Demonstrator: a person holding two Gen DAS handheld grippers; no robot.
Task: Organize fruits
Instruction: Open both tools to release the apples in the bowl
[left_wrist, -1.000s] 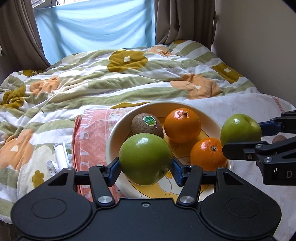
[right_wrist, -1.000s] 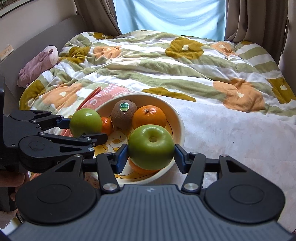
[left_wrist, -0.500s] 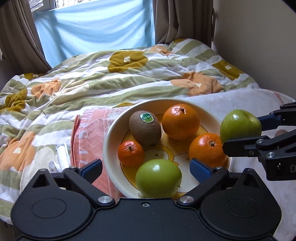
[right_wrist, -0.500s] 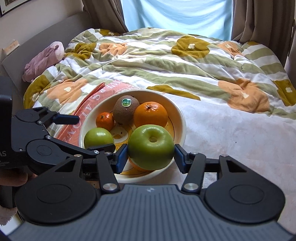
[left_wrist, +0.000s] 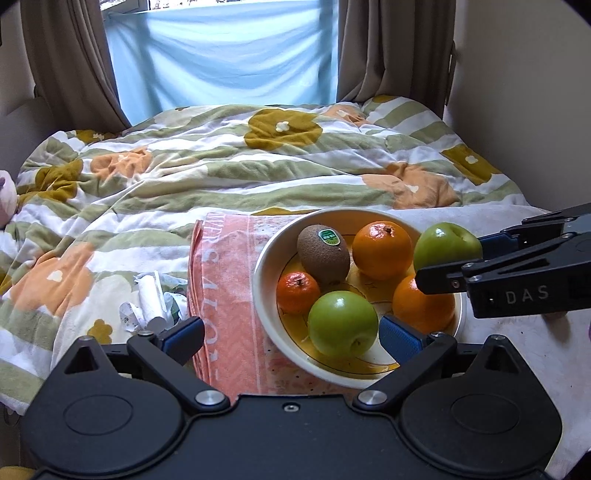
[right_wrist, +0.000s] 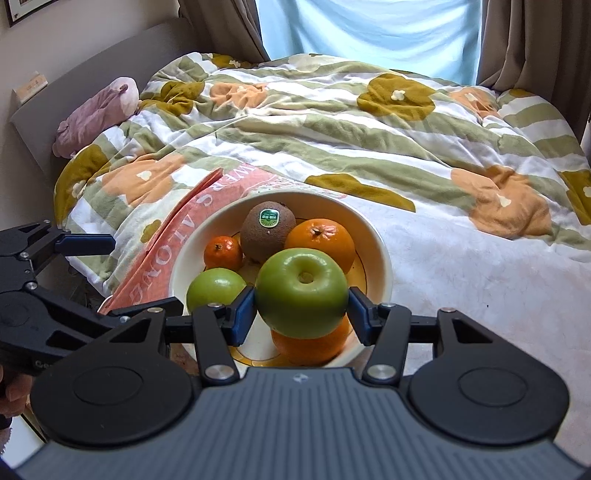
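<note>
A cream bowl (left_wrist: 266, 254) on the bed holds a kiwi (left_wrist: 323, 253), two oranges (left_wrist: 382, 249), a small mandarin (left_wrist: 297, 291) and a green apple (left_wrist: 341, 323). My left gripper (left_wrist: 291, 334) is open and empty, drawn back from the bowl's near left side. My right gripper (right_wrist: 301, 310) is shut on a second green apple (right_wrist: 301, 286) and holds it above the bowl's right side, over an orange (right_wrist: 312, 343). That held apple (left_wrist: 445, 247) also shows in the left wrist view. The bowl (right_wrist: 380, 251) and the released apple (right_wrist: 214, 288) show in the right wrist view.
The bowl stands on a pink towel (left_wrist: 221, 280) over a flowered duvet (left_wrist: 221, 173). Crumpled white wrappers (left_wrist: 151, 299) lie left of the towel. A pink plush toy (right_wrist: 96, 114) lies at the headboard side. A wall runs along the right; curtains (left_wrist: 74, 74) hang behind.
My left gripper opened, left its green apple in the bowl and pulled back to the left. My right gripper moved over the bowl with its apple still held.
</note>
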